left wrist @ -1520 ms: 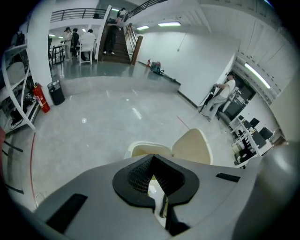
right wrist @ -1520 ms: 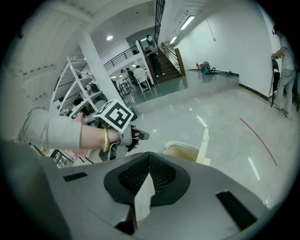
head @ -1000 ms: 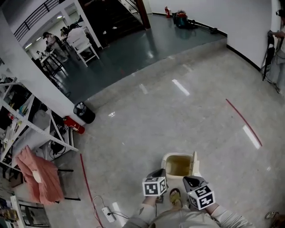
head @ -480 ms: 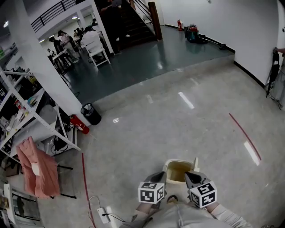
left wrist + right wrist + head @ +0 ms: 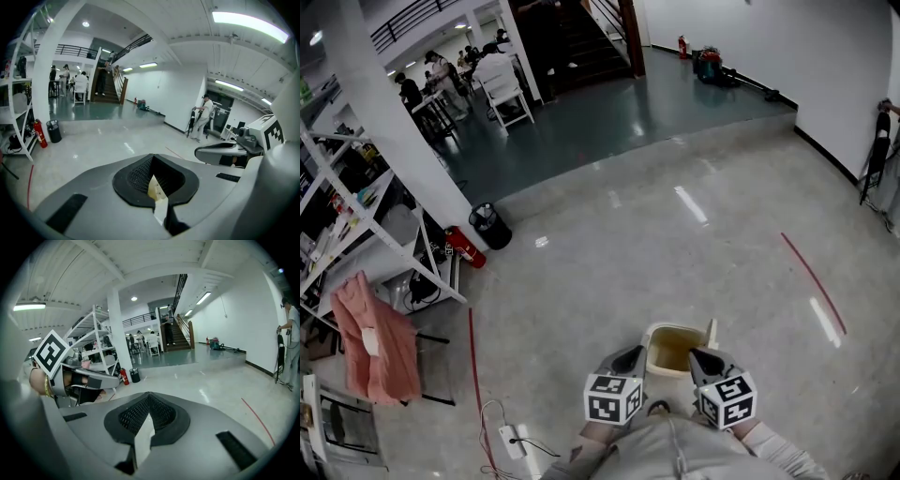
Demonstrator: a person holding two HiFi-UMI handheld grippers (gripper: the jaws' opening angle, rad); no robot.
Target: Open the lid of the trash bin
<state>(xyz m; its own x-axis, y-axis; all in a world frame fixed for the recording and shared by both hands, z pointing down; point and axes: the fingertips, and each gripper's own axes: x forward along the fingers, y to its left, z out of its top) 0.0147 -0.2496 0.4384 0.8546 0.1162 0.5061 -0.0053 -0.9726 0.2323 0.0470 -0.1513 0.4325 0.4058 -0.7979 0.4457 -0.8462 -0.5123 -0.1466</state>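
Note:
In the head view a small beige trash bin [image 5: 673,348] stands on the floor just in front of me, its inside showing. Its lid [image 5: 711,335] stands upright along the right side. My left gripper [image 5: 630,359] hovers at the bin's near left corner and my right gripper [image 5: 703,362] at its near right corner, both above the rim and apart from it. In the left gripper view the left gripper [image 5: 152,180] is shut, with only a cream sliver showing through the seam. The right gripper [image 5: 147,420] is shut too, holding nothing.
A black waste basket [image 5: 490,225] and a red fire extinguisher [image 5: 461,246] lie by a white pillar at the left. A shelving rack [image 5: 356,234], a pink cloth [image 5: 375,342] on a chair and a power strip [image 5: 508,436] are near. A person [image 5: 883,141] stands at far right.
The head view has shifted slightly. Both grippers stay near the bin's front, the left one a little lower and further left. The bin and its raised lid have not moved.

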